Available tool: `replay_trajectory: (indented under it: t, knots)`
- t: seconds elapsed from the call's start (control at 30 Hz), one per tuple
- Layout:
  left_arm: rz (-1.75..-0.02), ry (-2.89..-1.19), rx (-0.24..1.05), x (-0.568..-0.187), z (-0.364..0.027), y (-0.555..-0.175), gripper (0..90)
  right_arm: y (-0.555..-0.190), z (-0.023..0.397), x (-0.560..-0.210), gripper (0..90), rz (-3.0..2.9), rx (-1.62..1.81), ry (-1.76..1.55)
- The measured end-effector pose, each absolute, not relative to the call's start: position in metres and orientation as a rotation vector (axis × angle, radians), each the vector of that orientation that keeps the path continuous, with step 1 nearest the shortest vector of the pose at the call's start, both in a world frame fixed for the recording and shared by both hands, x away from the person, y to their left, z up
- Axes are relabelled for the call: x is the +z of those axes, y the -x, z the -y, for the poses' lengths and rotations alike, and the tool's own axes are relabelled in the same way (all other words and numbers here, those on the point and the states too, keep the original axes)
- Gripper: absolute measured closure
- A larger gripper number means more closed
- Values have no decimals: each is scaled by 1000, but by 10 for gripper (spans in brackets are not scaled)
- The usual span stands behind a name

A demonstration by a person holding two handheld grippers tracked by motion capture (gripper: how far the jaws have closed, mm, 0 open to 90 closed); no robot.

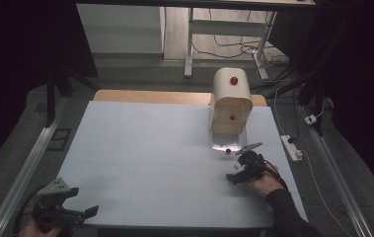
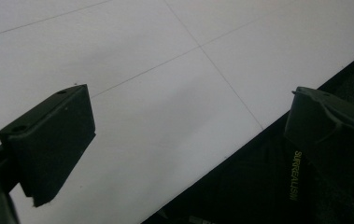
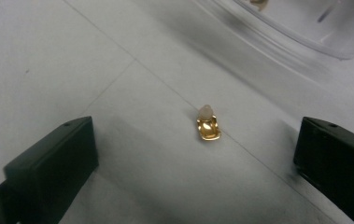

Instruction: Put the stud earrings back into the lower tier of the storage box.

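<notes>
Two grippers sitting wide apart — left gripper (image 1: 88, 212) idling, jaws apart, over near table (image 1: 140, 148) edge; right gripper (image 3: 195, 161) gaping around gold earring (image 3: 208, 127), lying untouched near-right — clear drawer (image 1: 225, 140) edge beyond.

Worktop (image 1: 140, 148): broad bare surface across left and centre, free passage.
Far right: white drawer cabinet (image 1: 231, 101) stands upright, blocks approach from behind.
Clear drawer tray (image 1: 226, 141) pulled out in front of cabinet, lies flat on worktop.
Small gold ornament (image 3: 208, 125) lies near tray, apart from it; bare surface on all sides.
Right gripper (image 1: 239, 174): jaws wide, ornament ahead between them, untouched.
</notes>
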State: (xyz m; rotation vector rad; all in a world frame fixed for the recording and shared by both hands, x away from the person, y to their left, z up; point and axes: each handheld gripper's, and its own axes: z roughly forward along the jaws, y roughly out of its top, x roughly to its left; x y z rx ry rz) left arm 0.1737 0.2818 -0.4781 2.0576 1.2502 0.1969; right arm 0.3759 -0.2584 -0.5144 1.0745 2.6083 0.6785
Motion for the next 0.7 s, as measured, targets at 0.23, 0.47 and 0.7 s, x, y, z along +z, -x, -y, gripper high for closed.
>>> replay_trajectory:
  t: [0.23, 0.47, 0.7]
  knots:
    - [-1250, -2063, 198, -478, -281, -174, 13, -378, 260, -504, 528, -2608, 683, -1076]
    - [-1250, -2064, 198, -478, -281, -174, 13, -380, 256, -501, 822, -2622, 649, -1110]
    - [-1251, -2063, 198, -478, -281, -174, 13, -382, 257, -501, 824, -2626, 653, -1139]
